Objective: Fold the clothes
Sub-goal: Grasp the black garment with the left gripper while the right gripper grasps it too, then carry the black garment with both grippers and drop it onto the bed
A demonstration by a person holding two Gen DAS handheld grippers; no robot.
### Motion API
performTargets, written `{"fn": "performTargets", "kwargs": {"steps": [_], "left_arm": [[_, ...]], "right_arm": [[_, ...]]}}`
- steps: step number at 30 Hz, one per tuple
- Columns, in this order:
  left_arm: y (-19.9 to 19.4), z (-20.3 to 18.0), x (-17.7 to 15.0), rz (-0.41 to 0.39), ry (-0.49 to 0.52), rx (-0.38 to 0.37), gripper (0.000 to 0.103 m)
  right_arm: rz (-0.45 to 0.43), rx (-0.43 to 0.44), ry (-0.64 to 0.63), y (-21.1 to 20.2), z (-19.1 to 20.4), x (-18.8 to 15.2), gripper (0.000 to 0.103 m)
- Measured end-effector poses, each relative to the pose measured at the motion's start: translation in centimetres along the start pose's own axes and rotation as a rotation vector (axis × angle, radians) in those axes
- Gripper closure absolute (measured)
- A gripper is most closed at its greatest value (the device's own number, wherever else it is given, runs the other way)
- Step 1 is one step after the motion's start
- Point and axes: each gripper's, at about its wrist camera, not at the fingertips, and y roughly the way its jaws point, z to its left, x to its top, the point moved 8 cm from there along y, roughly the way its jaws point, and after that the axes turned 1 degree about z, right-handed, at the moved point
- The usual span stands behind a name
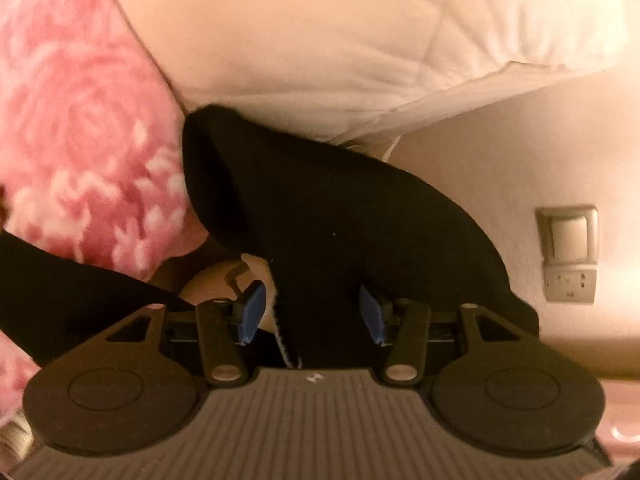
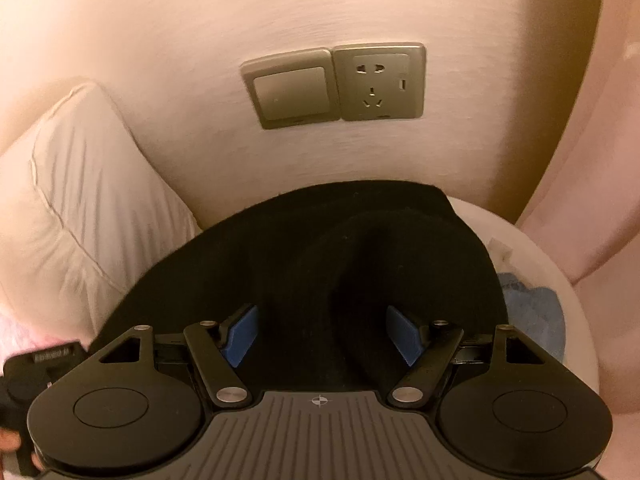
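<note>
A black knitted garment [image 1: 320,216] is bunched between my left gripper's [image 1: 310,314] blue pads. The right pad presses on it, and a pale stitched edge shows by the left pad; the jaws stand partly closed on the bundle. More black cloth trails off low on the left. In the right wrist view the same black garment [image 2: 328,248] drapes across my right gripper [image 2: 322,336], whose blue pads stand wide apart with a thick fold lying loosely between them. Part of the left gripper's body [image 2: 40,364] and a hand show at the lower left.
A pink-and-white fluffy blanket [image 1: 80,128] and a white pillow [image 1: 360,40] [image 2: 80,208] lie close ahead. A wall switch and socket [image 2: 336,84] [image 1: 568,252] sit on the pale wall. A round white surface [image 2: 560,264] with blue cloth [image 2: 532,312] is at the right.
</note>
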Motion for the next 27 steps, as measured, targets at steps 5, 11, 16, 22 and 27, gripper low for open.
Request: {"fn": "performTargets", "kwargs": {"steps": [5, 11, 16, 22, 27], "left_arm": [[-1.8, -2.5, 0.0, -0.056, 0.149, -0.031, 0.096], [-7.0, -5.6, 0.9, -0.152, 0.248, -0.13, 0.098], [-14.0, -6.9, 1.7, -0.268, 0.273, -0.248, 0.098], [-23.7, -4.7, 1.2, -0.411, 0.265, -0.342, 0.098], [-34.6, 0.3, -1.4, -0.616, 0.238, -0.352, 0.098]], "right_arm": [[-0.023, -0.028, -0.137, -0.3, 1.1, -0.3, 0.091], [-0.121, 0.1, -0.096, -4.2, 2.4, 1.0, 0.097], [-0.294, 0.273, -0.063, -10.6, 5.8, 4.3, 0.097], [-0.422, 0.499, -0.122, -18.2, 14.2, 4.5, 0.097], [-0.527, 0.688, -0.172, -24.8, 20.9, 4.4, 0.097]]}}
